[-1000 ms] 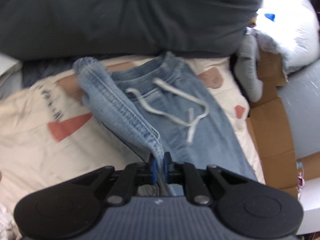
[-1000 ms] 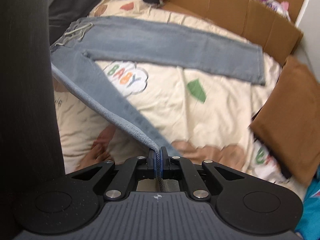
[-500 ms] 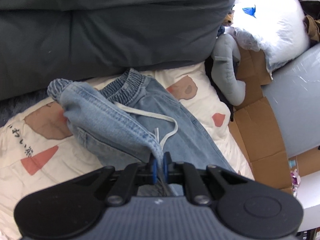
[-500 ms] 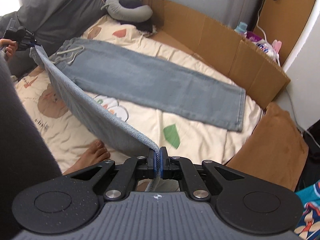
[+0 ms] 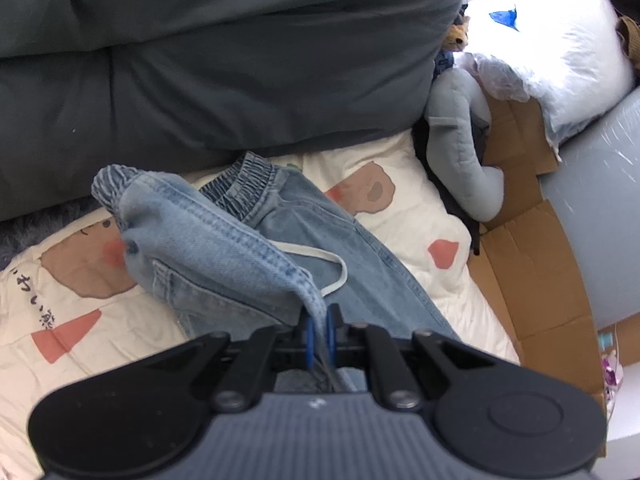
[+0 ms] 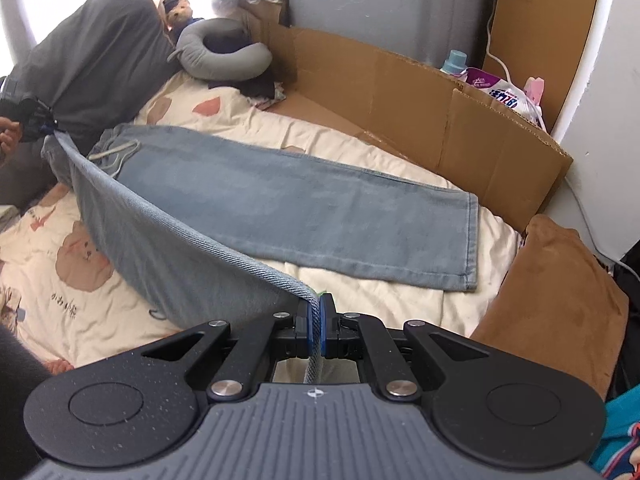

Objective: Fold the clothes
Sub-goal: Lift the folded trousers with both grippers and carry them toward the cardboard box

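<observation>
Jeans (image 6: 280, 200) are spread on the bed sheet (image 6: 380, 300): one leg lies flat, waistband at the far left, hem at the right; the other leg is lifted off the sheet and strung between the two tools. The left gripper (image 5: 318, 330) is closed on a denim edge near the waistband end; the right gripper (image 6: 316, 316) is closed on the denim edge at the hem end, cloth pinched between the blue pads in both. Handling judgement: denim is soft but fairly heavy, sags in the middle when held by two points, not slippery, not fragile; seams and hems are the thick, firm spots, so the current holds look sound. The raised leg appears mid-way to being laid over the flat leg, though that is only inferred from the pose. The right view alone gives the full length of the flat leg, the cardboard (image 6: 440, 120) along the far side and the brown cushion (image 6: 560, 300) at the right. The left view alone gives the elastic waistband (image 5: 244, 184), the white drawstring (image 5: 332, 268) and the pocket stitching up close, under the dark pillow (image 5: 240, 60).
</observation>
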